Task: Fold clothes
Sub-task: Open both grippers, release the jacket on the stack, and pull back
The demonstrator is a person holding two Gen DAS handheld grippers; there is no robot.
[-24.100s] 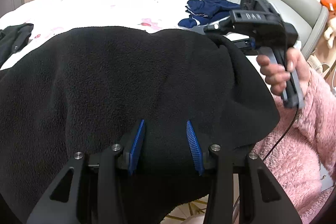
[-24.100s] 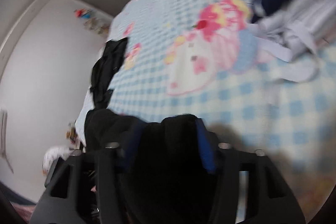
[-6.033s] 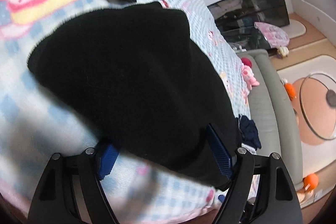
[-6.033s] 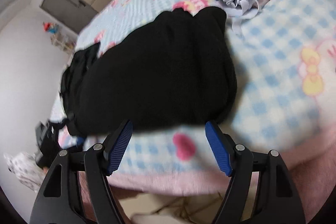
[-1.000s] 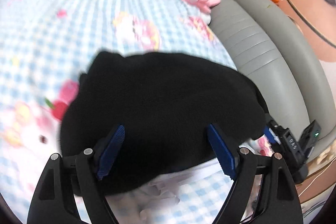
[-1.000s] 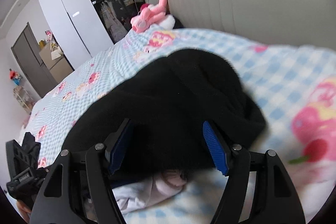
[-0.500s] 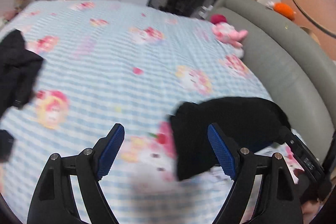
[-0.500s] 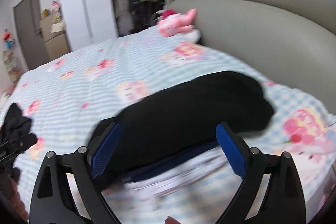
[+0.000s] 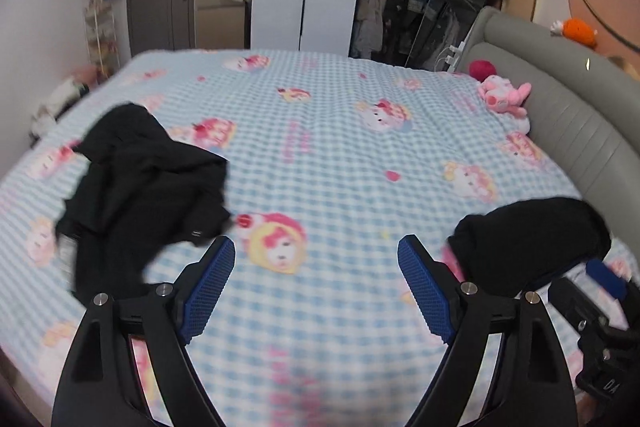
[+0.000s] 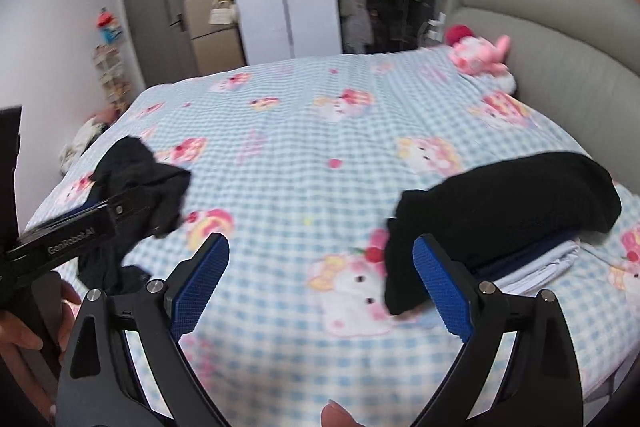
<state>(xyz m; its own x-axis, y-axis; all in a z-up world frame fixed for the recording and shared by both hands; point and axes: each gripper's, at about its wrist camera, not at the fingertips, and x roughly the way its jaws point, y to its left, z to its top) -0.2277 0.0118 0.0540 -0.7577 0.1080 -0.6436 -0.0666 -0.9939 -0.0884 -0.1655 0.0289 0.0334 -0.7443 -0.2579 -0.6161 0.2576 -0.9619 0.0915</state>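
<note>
A folded black fleece garment (image 10: pixel 516 211) lies on top of a stack of folded clothes (image 10: pixel 536 267) at the right side of the bed; it also shows as a black mound (image 9: pixel 532 243) in the left wrist view. A crumpled black garment (image 9: pixel 140 195) lies unfolded on the bed's left side, seen too as a dark heap (image 10: pixel 140 187) in the right wrist view. My left gripper (image 9: pixel 316 291) hangs open above the blanket between the two, holding nothing. My right gripper (image 10: pixel 320 283) is open and empty, just left of the stack.
The bed carries a blue checked blanket (image 9: pixel 340 147) with pink cartoon prints. A grey padded headboard (image 9: pixel 568 107) runs along the right, with a pink plush toy (image 9: pixel 504 99) beside it. Wardrobes and a door stand behind. A person's hand (image 10: pixel 24 339) holds the left gripper's handle.
Both grippers have drawn back and swung left from the black fleece, which stays on the stack. The crumpled black garment has come into view on the left. The right jaws stand wider.
</note>
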